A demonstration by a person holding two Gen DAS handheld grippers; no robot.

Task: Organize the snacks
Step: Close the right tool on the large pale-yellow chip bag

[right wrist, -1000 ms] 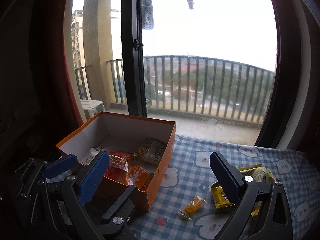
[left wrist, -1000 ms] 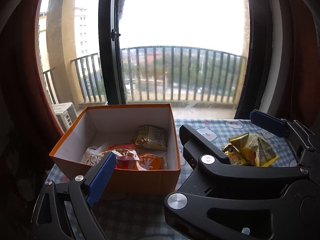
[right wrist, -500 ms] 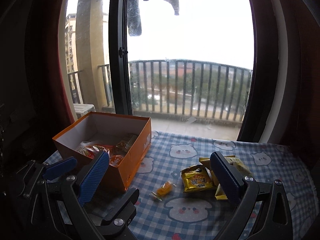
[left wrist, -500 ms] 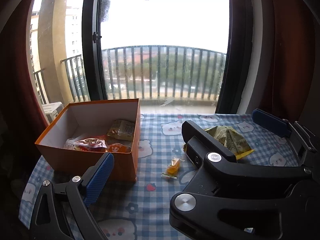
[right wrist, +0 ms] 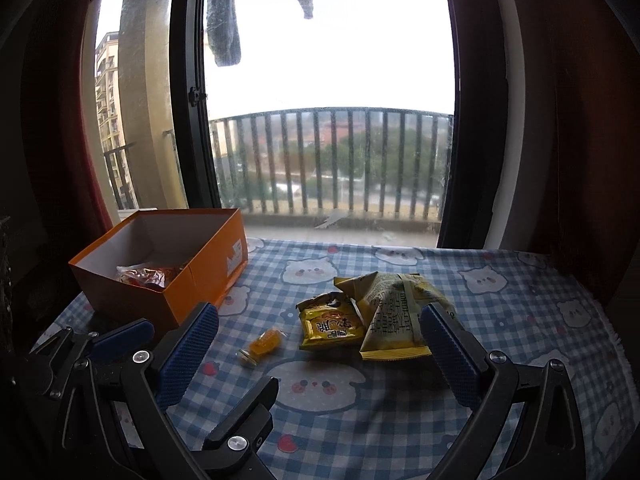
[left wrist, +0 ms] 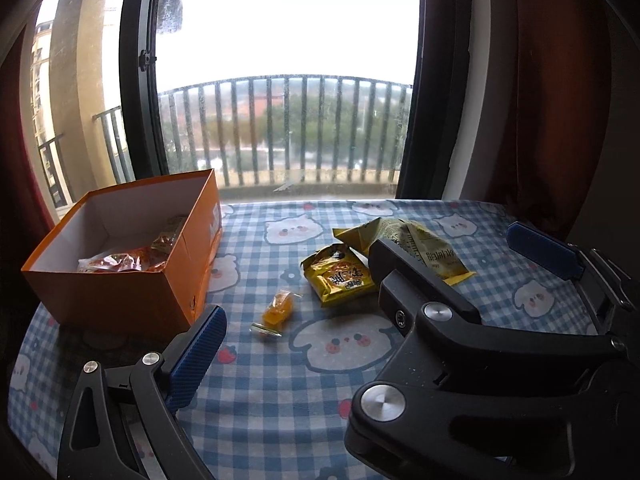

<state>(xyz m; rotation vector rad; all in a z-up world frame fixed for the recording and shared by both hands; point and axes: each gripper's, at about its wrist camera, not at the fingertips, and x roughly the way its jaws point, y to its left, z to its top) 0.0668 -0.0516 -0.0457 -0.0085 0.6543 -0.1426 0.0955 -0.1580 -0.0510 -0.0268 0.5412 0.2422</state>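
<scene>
An orange cardboard box [left wrist: 120,296] [right wrist: 176,300] stands at the table's left with several wrapped snacks [left wrist: 124,260] inside. Loose on the cloth lie a small orange candy [left wrist: 278,308] [right wrist: 264,342], a yellow packet [left wrist: 340,276] [right wrist: 330,324] and a larger pale yellow bag [left wrist: 416,244] [right wrist: 394,312]. My right gripper [right wrist: 318,320] is open and empty, hovering just short of the two packets. My left gripper [left wrist: 320,340] is open and empty beside it, near the box's front corner. In the left wrist view its right finger is hidden behind the right gripper's black body.
The table carries a blue checked cloth with bear prints [left wrist: 280,400]. Behind it is a large window with a black frame [right wrist: 188,120] and a balcony railing. Dark red curtains [left wrist: 560,100] hang on both sides. The cloth's right edge [right wrist: 616,344] drops off.
Both views have swung right and pulled back from the box, which now sits at the left. The loose snacks have come to the centre. Both grippers stayed open.
</scene>
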